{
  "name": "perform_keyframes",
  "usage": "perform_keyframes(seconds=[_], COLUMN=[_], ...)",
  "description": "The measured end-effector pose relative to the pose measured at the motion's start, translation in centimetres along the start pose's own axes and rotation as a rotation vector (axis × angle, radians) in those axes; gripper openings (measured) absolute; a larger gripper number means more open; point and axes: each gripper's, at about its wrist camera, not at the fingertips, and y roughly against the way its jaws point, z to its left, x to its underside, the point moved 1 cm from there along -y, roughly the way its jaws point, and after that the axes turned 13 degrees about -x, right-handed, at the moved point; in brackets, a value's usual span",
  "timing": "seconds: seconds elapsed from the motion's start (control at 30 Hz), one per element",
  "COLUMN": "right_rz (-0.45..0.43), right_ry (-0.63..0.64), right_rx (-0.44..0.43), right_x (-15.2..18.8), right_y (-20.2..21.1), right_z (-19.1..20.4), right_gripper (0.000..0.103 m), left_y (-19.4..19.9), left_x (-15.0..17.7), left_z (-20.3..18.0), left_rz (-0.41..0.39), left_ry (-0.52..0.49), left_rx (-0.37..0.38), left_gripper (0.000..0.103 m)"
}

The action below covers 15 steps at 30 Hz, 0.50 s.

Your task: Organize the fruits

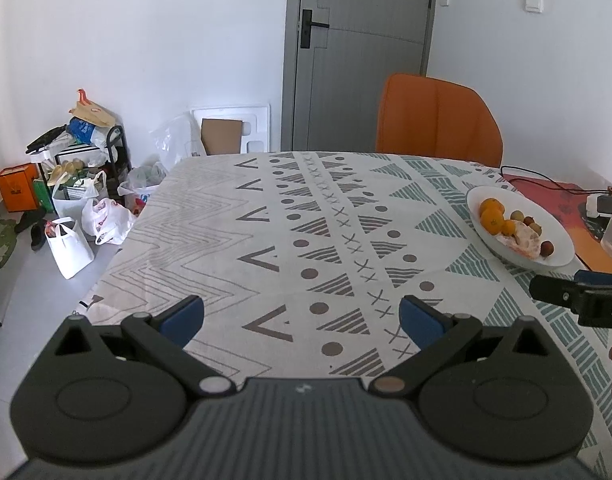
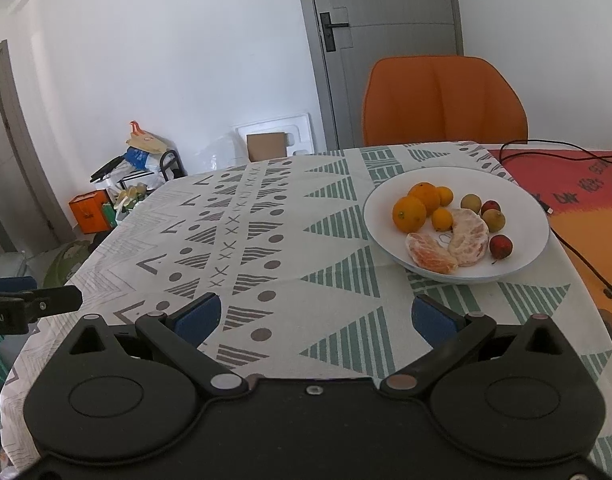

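Observation:
A white plate (image 2: 522,216) sits on the patterned tablecloth at the right. It holds several oranges (image 2: 410,213), peeled citrus pieces (image 2: 468,240) and small red and green round fruits (image 2: 500,246). The plate also shows in the left wrist view (image 1: 554,236), far right. My right gripper (image 2: 316,318) is open and empty above the cloth, short of the plate and to its left. My left gripper (image 1: 302,318) is open and empty over the middle of the cloth. Each gripper's side shows at the edge of the other's view.
An orange chair (image 2: 442,100) stands behind the table by a grey door (image 2: 386,40). A black cable (image 2: 566,148) crosses an orange mat (image 2: 586,200) right of the plate. Bags and boxes (image 1: 74,184) clutter the floor at the left.

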Motion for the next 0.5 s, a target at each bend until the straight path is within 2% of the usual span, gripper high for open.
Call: perform_keyframes(seconds=[0.5], right_rz=[0.004], right_ry=[-0.026], right_rx=[0.017], right_x=[0.3], right_y=[-0.4], right_z=[-1.3], right_gripper=[0.103], left_y=[-0.9], left_x=[-0.3], left_z=[-1.0], left_rz=[0.005], left_ry=[-0.015], left_rx=[0.015], left_gripper=[0.103])
